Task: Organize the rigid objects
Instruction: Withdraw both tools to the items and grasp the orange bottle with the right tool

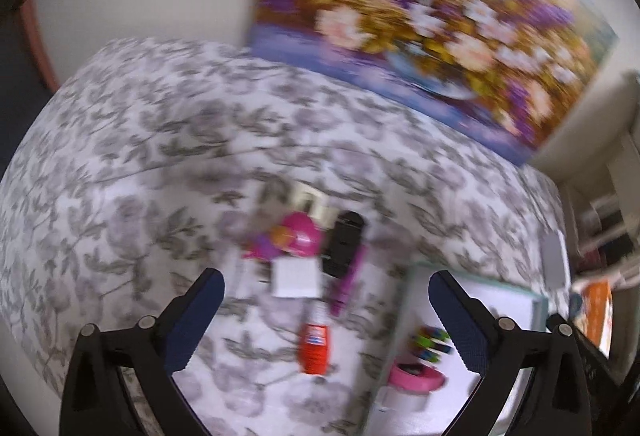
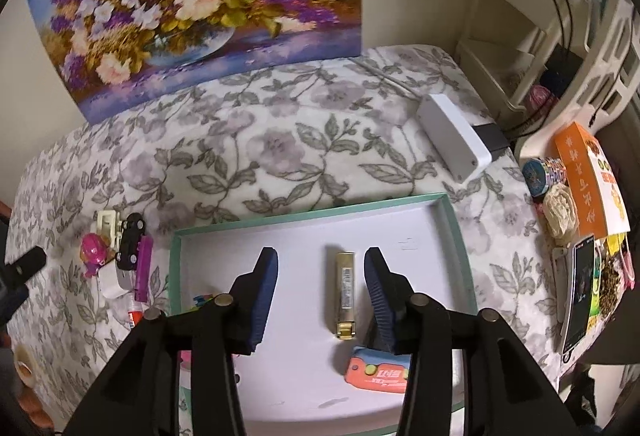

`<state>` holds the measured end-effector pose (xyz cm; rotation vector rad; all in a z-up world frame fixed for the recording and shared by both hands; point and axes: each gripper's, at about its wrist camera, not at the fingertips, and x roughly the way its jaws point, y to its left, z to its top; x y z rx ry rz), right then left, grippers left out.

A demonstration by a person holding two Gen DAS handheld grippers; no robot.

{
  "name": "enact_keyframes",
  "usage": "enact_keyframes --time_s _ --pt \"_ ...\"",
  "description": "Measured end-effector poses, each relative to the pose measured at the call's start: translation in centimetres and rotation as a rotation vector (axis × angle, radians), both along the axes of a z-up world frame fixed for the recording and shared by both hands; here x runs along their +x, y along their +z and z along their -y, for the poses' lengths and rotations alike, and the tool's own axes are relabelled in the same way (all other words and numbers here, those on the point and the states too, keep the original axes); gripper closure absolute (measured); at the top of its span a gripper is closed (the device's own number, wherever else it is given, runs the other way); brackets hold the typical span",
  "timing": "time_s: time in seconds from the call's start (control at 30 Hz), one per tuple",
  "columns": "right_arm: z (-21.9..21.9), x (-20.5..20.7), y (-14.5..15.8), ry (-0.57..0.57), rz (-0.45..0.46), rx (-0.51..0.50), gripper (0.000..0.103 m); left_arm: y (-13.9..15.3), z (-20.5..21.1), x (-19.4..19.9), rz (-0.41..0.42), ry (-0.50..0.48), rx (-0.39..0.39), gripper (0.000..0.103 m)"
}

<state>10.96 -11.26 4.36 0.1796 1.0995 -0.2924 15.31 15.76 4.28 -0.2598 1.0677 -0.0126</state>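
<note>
The right gripper is hovering over the shallow white tray with the teal rim, its fingers spread wide and gripping nothing. A slim gold rectangular metal case is lying flat on the tray floor just inside the right-hand finger, and a flat coral-orange plastic gadget is sitting near the tray's front edge, partly under that finger.

The left gripper is hanging above the grey floral bedspread, fingers equally wide apart and empty. Ahead of it a cluster of loose items is waiting outside the tray: an orange-red glue bottle with a white tip, a purple stick-shaped piece, a black toy car, a pink round-headed toy figure and a white square block.

The left view is smearing with motion, so aiming may be off. The cluster is packed tightly, and wide fingers could be nudging neighbours aside or pinching two things together. The soft bedspread may be letting the glue bottle roll or sink away from a grip.
</note>
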Motion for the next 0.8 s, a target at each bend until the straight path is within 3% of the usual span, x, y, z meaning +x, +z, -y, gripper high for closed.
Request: enact_keyframes --time_s 0.27,0.4,0.63,0.8 --pt "-5.1 1.3 -1.5 0.119 -0.031 -0.002 0.052 -1.4 -7.1 0.5 -0.028 0.19 0.036 0.0" --pt "-7.6 1.8 -2.4 0.165 -0.044 0.022 0.038 -1.9 -9.6 0.3 -0.031 0.248 0.05 0.0" --pt "-11.4 2.8 -3.9 0.23 -0.083 0.053 0.037 -2.4 -12.2 0.1 -0.029 0.309 0.068 0.0" --pt "-14.0 3.3 -4.8 0.278 -0.107 0.063 0.037 -2.7 -12.8 0.1 -0.037 0.302 0.057 0.0"
